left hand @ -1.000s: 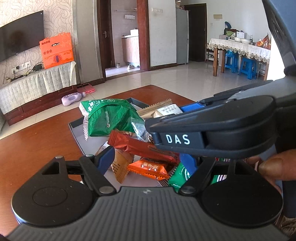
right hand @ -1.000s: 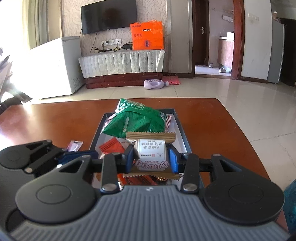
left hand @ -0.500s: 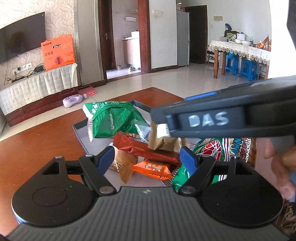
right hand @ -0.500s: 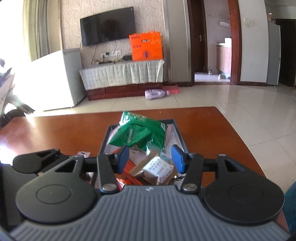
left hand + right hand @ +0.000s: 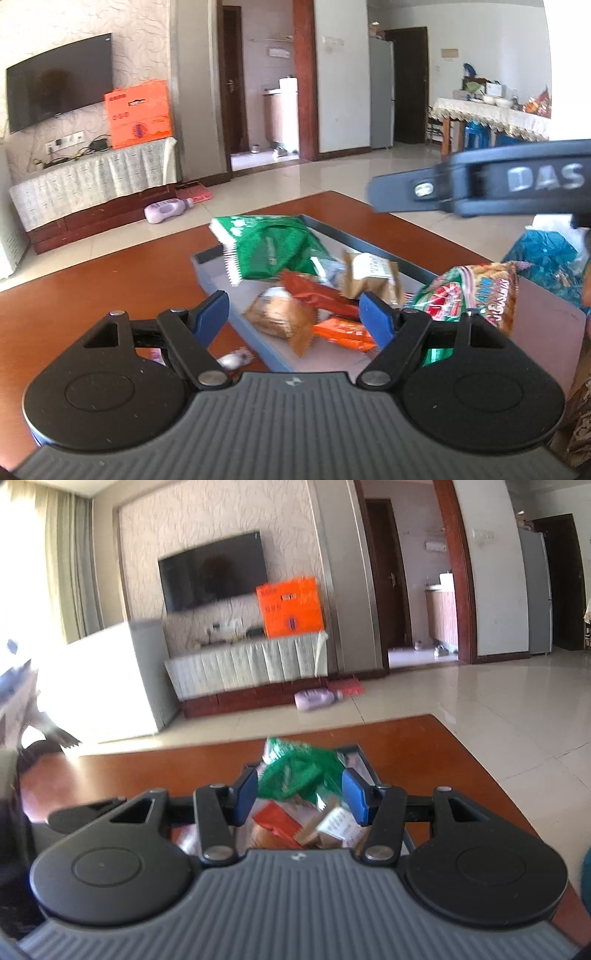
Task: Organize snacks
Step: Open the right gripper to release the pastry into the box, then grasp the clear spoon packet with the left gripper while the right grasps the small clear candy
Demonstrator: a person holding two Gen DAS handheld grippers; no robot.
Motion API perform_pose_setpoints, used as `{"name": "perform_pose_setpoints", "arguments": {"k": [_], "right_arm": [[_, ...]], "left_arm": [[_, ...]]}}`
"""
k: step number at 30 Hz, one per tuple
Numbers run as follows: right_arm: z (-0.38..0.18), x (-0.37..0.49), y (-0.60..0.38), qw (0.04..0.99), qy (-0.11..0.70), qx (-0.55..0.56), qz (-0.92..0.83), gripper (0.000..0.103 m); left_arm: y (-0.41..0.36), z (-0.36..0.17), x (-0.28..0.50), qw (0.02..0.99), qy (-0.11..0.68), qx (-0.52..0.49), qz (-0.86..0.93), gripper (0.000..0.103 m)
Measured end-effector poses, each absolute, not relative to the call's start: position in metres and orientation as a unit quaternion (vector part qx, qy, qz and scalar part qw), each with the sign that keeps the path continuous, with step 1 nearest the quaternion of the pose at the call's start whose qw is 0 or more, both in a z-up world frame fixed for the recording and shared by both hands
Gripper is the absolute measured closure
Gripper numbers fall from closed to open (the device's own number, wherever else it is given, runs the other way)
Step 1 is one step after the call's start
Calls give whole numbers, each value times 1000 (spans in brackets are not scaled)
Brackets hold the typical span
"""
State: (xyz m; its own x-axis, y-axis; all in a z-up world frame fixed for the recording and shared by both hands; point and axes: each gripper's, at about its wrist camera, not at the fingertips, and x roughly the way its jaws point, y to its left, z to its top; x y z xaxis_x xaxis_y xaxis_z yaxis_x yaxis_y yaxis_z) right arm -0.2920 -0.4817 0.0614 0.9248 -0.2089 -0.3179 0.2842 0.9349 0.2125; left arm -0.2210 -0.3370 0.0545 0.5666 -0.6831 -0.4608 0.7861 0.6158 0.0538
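We see both the left gripper [image 5: 293,308] and the right gripper [image 5: 300,795] with jaws wide apart and holding nothing, above the grey tray [image 5: 373,248] of snacks [image 5: 364,275] at frame centre on the brown table [image 5: 92,280].

A reddish-brown wooden worktop [image 5: 92,280] carries a shallow grey tray [image 5: 212,254] heaped with snack packets. Just beside the tray's near corner lies a small blurred white wrapper [image 5: 234,359], with a pink scrap [image 5: 156,356] near it. A teal bag [image 5: 546,262] sits by the tray's right side.
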Motion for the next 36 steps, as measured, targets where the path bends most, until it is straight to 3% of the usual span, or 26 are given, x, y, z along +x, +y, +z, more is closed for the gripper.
{"name": "perform_pose_setpoints", "arguments": {"k": [15,18,29,32,35,36], "right_arm": [[47,-259,-419,976,212,35,-20,52],[38,-244,-406,970,243,20,9,56],[16,-215,-391,949,314,15,22,56],[10,-208,-394,946,322,25,17,56],[6,-198,-393,942,334,33,12,56],[4,-197,-393,941,337,34,9,56]], "left_arm": [[-234,60,-152,923,232,88,-295,22],[-234,53,-144,921,241,93,-292,22],[-284,13,-119,896,300,102,-311,22],[-296,4,-115,892,311,115,-308,31],[-295,0,-112,891,317,115,-304,48],[-292,0,-111,892,318,113,-301,58]]}}
